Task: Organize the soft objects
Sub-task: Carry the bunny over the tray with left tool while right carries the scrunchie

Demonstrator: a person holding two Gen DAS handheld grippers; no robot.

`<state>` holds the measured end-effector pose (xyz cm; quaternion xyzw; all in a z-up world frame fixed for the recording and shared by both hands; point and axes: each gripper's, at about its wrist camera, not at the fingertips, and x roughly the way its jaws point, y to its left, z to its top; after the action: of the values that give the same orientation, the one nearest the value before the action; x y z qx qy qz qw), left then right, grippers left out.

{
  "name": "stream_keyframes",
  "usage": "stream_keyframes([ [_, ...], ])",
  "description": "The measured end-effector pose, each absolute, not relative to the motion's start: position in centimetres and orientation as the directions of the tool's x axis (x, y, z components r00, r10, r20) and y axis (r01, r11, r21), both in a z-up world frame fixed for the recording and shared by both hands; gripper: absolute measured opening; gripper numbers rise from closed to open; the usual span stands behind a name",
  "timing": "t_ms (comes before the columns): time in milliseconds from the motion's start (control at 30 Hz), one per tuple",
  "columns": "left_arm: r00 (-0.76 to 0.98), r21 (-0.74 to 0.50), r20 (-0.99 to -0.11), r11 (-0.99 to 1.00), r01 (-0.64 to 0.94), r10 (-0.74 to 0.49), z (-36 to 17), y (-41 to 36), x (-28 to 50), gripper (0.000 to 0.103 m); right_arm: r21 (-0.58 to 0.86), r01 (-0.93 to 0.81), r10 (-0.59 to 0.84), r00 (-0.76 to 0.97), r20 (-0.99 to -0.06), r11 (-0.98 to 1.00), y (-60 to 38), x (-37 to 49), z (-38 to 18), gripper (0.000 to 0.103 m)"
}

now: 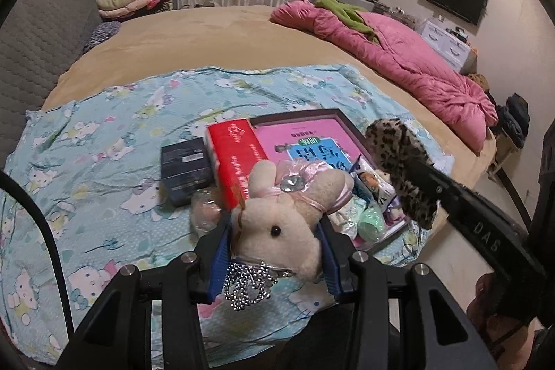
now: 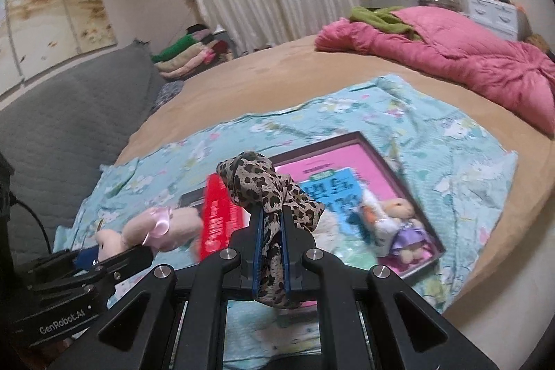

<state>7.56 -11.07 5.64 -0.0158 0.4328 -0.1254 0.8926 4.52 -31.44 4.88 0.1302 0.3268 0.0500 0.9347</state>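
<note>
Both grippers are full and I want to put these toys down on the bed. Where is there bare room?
Free: the cartoon-print sheet left of the dark box, and the tan bedspread between that sheet and the pink quilt. Crowded: the framed tray with its small toys, and the red box beside it.

Blanket (image 1: 104, 141) left of the dark box (image 1: 185, 167) lies open; tray (image 2: 360, 141) crowded, prob. tight near red box (image 1: 236, 158).

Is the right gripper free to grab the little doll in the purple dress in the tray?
Probably not yet: the right gripper is shut on the leopard-print cloth. The doll itself lies uncovered in the tray.
</note>
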Motion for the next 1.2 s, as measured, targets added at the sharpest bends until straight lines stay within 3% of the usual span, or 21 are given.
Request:
stream_keyframes([
  [367, 0.531, -0.091, -0.812, 0.951, 0.294, -0.242, 2.7, -16.9, 10.4, 0.045, 0.300, 0.133, 0.084, 0.786, -0.613, 0.945, -37.0, 5.1, 3.5, 0.009],
  [1200, 0.417, -0.076, -0.878, 0.928, 0.366, -0.236, -3.3, -21.6, 14.2, 0.046, 0.301, 0.193, 0.055, 0.754, -0.655, 0.934, -39.0, 8.2, -0.1, 0.011],
])
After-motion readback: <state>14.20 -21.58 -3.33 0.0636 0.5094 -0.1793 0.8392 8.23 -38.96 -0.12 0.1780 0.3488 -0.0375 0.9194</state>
